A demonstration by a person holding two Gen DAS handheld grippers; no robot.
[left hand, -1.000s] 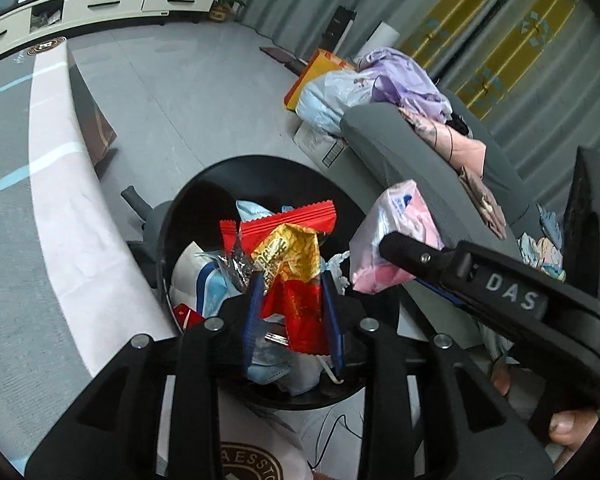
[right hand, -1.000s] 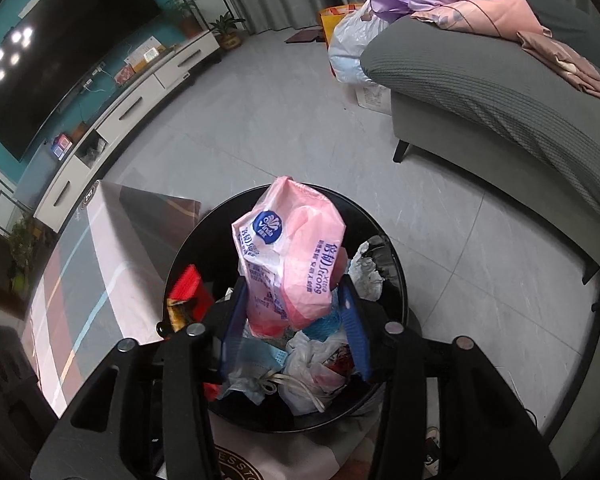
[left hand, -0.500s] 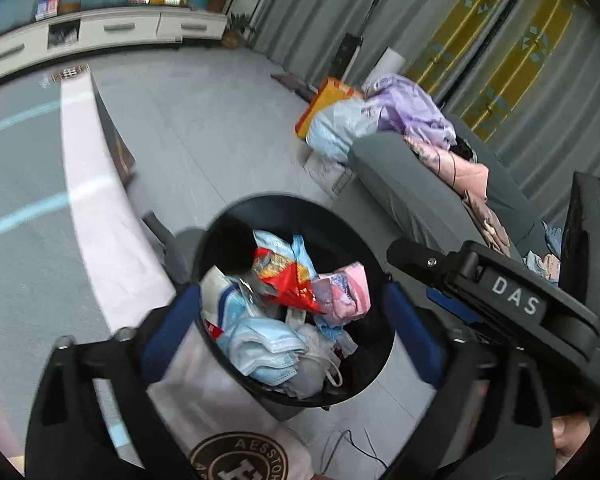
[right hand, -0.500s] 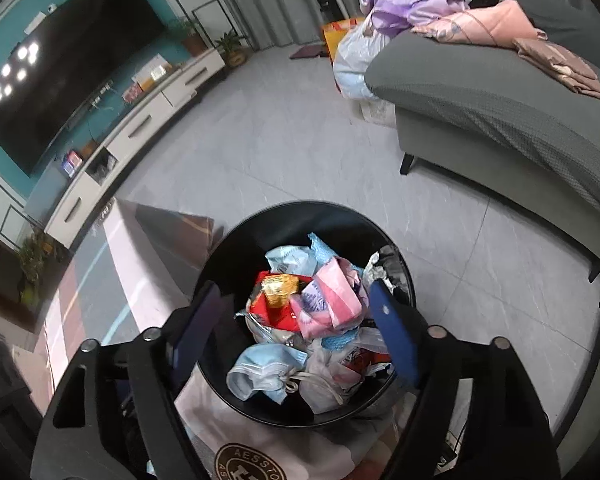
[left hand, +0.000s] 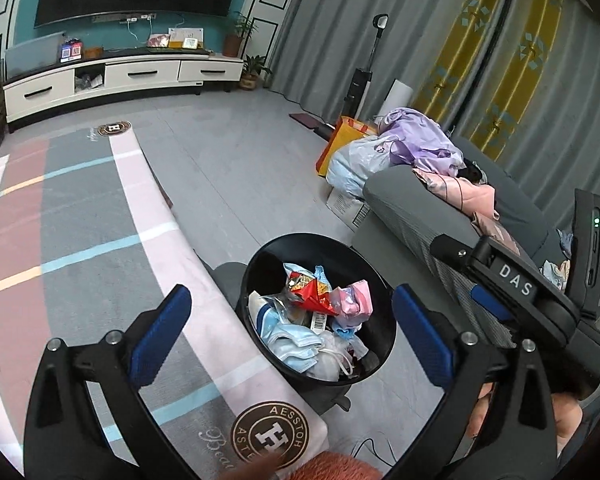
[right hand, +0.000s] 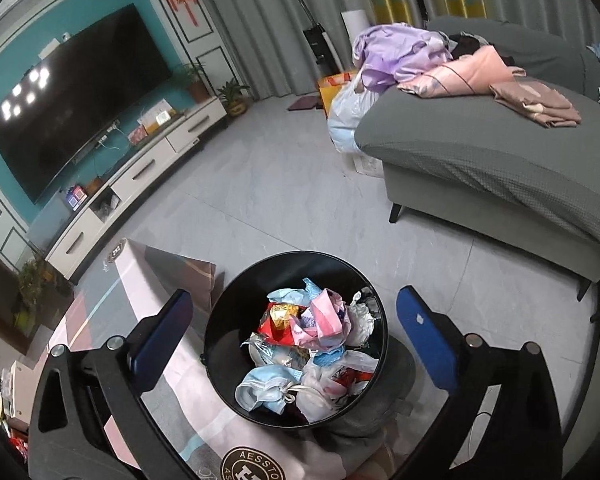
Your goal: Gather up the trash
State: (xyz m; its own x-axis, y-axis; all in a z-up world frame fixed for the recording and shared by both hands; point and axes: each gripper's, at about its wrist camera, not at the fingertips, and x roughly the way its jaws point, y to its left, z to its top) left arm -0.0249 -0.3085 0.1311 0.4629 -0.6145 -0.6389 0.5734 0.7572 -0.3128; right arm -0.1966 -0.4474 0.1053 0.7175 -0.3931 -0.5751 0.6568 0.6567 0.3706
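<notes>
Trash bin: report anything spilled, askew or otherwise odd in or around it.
Nothing looks spilled. The black bin stands upright, with the red snack wrapper, pink tissue pack and blue face masks all inside its rim. Both the left gripper and right gripper hang open and empty above it.

Frames: black plastic, silver screws
Finger pads (left hand: 162, 334): blue, ribbed
Right gripper (left hand: 516, 284) label: white "DAS"
Indicator: green LED

The right gripper (right hand: 294, 334) hangs wide open above the black bin (right hand: 236, 292), holding nothing. Inside, a pink packet (right hand: 325, 317) lies beside a red wrapper (right hand: 278, 322), with blue masks (right hand: 262, 390) near the front rim.
</notes>
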